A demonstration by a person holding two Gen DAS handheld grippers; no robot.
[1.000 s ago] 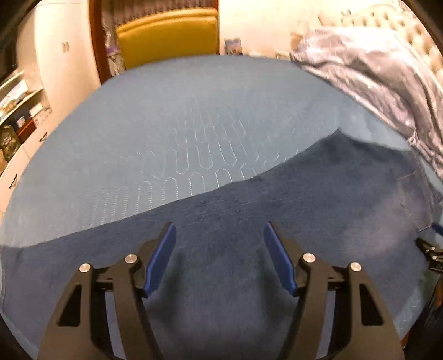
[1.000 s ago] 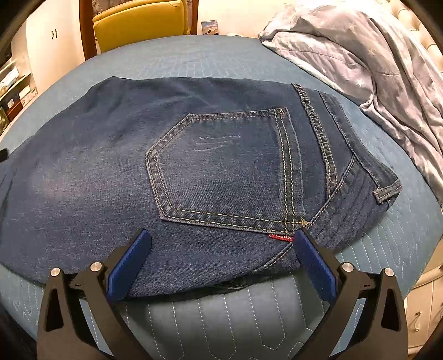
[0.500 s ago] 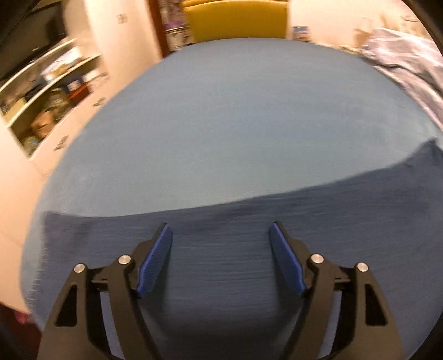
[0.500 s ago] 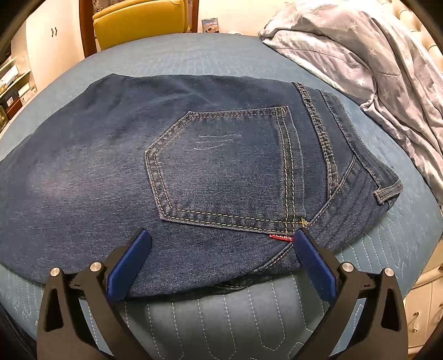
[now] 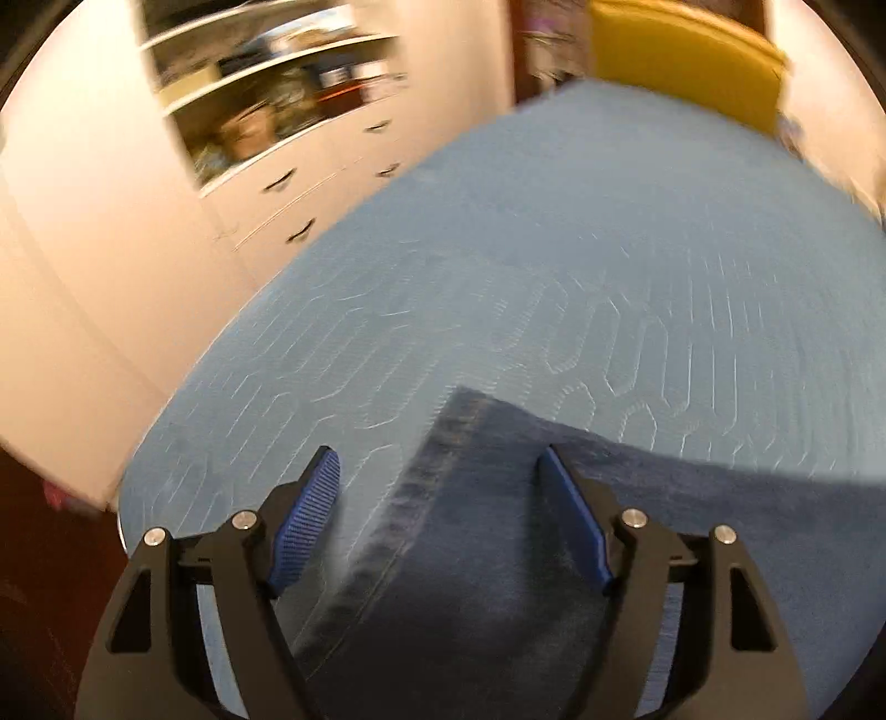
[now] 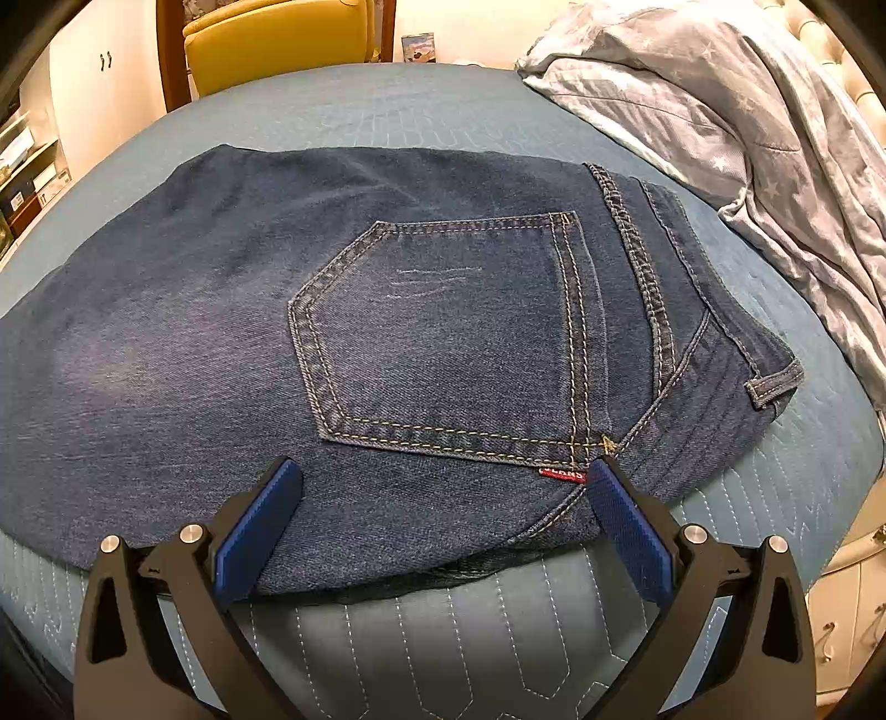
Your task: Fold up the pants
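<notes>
- The left gripper (image 5: 437, 476) hangs with its jaws spread wide and nothing clamped. The jaws have just been opening, and the hem end of the jeans (image 5: 498, 554) lies below the gap, untouched by the blue pads (image 5: 307, 512).
- The leg hem runs slantwise between the two fingers, so the left pad sits over bare bedspread (image 5: 554, 249) and the right pad over denim.
- The right gripper (image 6: 437, 476) is likewise released, jaws wide, poised above the near edge of the jeans (image 6: 221, 332) at the seat.
- Between its fingers lie the lower corner of the back pocket (image 6: 443, 332) and a small red label (image 6: 562, 474).
- The jeans lie flat across the quilted blue bedspread (image 6: 443, 637), waistband towards the right, a belt loop (image 6: 772, 386) at the edge.
- A crumpled grey star-print duvet (image 6: 747, 122) lies just beyond the waistband, apart from it.
- A yellow armchair (image 6: 277, 39) stands past the far edge of the bed; white drawers and blurred shelves (image 5: 277, 99) flank the left side.
</notes>
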